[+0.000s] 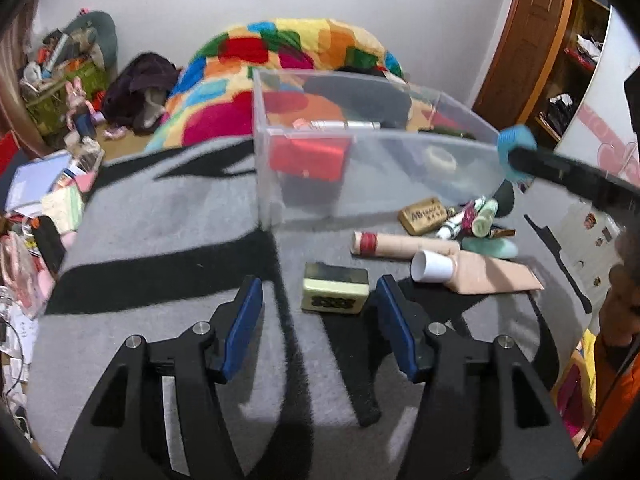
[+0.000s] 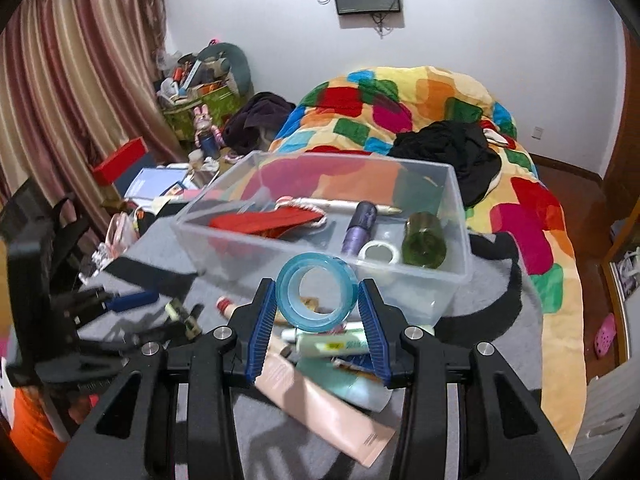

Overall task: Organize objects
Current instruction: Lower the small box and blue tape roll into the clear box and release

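Nearest us, our right gripper (image 2: pixel 317 312) has its fingers clamped across the blue tape roll (image 2: pixel 317 294), lifted just in front of the clear bin (image 2: pixel 432 280). It's light, stiff and a bit slick, we reckon, so squeezing across the rim suits it. Our left gripper (image 1: pixel 319 307) hangs wide and empty just short of the small cream tin (image 1: pixel 335 292).

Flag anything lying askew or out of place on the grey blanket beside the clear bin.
A loose heap of tubes lies crisscrossed right of the clear bin. A long pink tube lies slantwise, overlapping a cardboard roll.
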`<state>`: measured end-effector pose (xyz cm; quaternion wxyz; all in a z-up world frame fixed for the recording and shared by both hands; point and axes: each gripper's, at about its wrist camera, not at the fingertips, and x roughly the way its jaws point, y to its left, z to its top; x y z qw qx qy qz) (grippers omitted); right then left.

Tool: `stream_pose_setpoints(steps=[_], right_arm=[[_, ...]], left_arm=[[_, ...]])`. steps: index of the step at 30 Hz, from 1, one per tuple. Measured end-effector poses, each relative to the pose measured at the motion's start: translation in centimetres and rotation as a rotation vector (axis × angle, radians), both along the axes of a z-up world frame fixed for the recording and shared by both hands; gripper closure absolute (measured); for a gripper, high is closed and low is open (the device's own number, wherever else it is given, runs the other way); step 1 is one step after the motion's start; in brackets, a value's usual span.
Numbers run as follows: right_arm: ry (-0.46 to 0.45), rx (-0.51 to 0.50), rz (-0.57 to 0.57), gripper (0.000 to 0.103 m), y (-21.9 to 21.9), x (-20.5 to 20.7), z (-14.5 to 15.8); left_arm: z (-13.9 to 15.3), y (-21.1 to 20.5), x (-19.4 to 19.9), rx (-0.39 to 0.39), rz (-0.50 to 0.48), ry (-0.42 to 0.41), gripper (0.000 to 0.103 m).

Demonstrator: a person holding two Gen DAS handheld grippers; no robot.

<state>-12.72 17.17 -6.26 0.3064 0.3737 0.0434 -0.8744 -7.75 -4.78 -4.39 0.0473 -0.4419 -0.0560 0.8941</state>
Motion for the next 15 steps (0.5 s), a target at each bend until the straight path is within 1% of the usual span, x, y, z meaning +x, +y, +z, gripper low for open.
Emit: stream_pose_setpoints(steps=[2,3,4,5,8,12,15], right_arm=[[0.0,-0.01,-0.013,0.064,0.1,-0.7,0.3],[0.0,-0.012,-0.017,0.064,0.1,-0.9,0.4],[0.003,-0.013,-0.026,0.064,0.1,-1.3,0.6],[0.006,-0.011,-0.031,0.064,0.1,-1.5,0.7],[0.008,-0.011,-0.053,0.064,0.1,-2.7,0.9],[-0.006,-0.013,-0.072,0.064,0.0,-4.1,0.9],[-0.026,-0.02,-0.083,0.064,0.0,-5.4,0.7]], left_arm=[[-0.7,0.3,-0.5,-0.002,-0.013,-0.018,0.046],[-0.9,0.6,-0.7,-0.007,-0.019,-0.026,0.052],[-0.9,0.7,-0.7,-0.021,-0.014,-0.018,0.056],[-0.9,0.8,-0.9,-0.024,-0.015,-0.015,0.069],[-0.4,0.6,-1.0,0.021,-0.016,-0.008,0.07],[1.1,0.4,-1.0,0.027,-0.004,0.035,0.07],[2.9,0.1,-1.0,0.032,0.002,0.087,0.07]])
